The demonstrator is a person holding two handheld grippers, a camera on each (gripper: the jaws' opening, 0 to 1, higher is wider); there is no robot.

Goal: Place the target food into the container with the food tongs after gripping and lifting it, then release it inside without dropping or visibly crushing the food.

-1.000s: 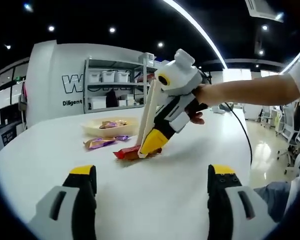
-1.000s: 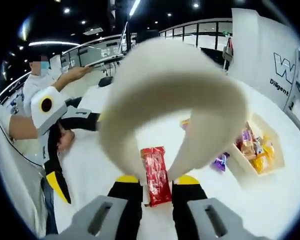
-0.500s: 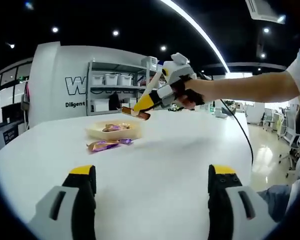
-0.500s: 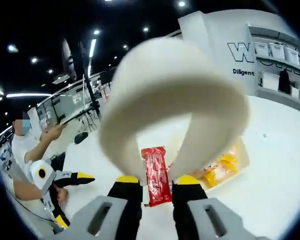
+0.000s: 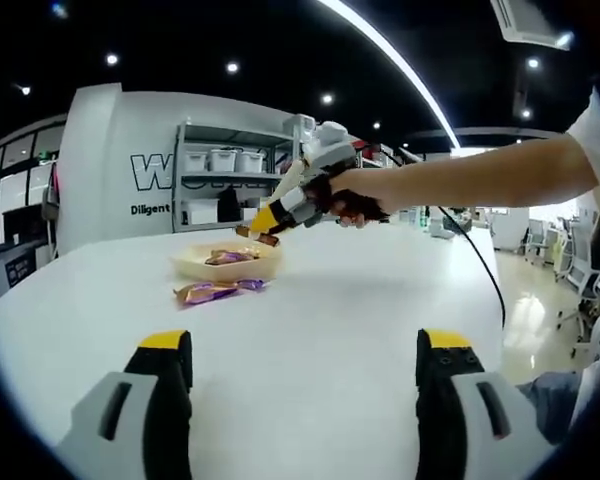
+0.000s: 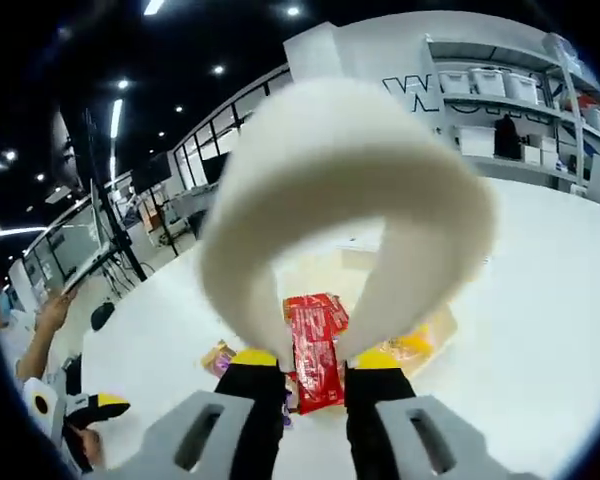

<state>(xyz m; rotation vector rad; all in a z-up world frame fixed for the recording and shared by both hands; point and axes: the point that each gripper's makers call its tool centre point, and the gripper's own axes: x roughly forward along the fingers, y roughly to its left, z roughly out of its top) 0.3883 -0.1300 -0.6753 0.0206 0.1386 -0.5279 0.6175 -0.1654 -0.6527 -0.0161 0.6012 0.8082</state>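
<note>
Left gripper [image 5: 298, 375]: mine, jaws apart, empty, low over the white desk [image 5: 360, 330].
Right gripper [image 6: 313, 368]: squeezing cream plastic food tongs [image 6: 340, 190] that pinch the red wrapped snack bar [image 6: 314, 352].
Snack versus container: bar hangs lengthwise along my jaws, just above the shallow cream tray [image 5: 227, 264]; next comes lowering, I judge.

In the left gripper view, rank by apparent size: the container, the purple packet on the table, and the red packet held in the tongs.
1. container, the widest.
2. purple packet, lying on the table in front of it.
3. red packet, held in the tongs by the right gripper above the container; partly hidden, so its rank is unsure.
</note>
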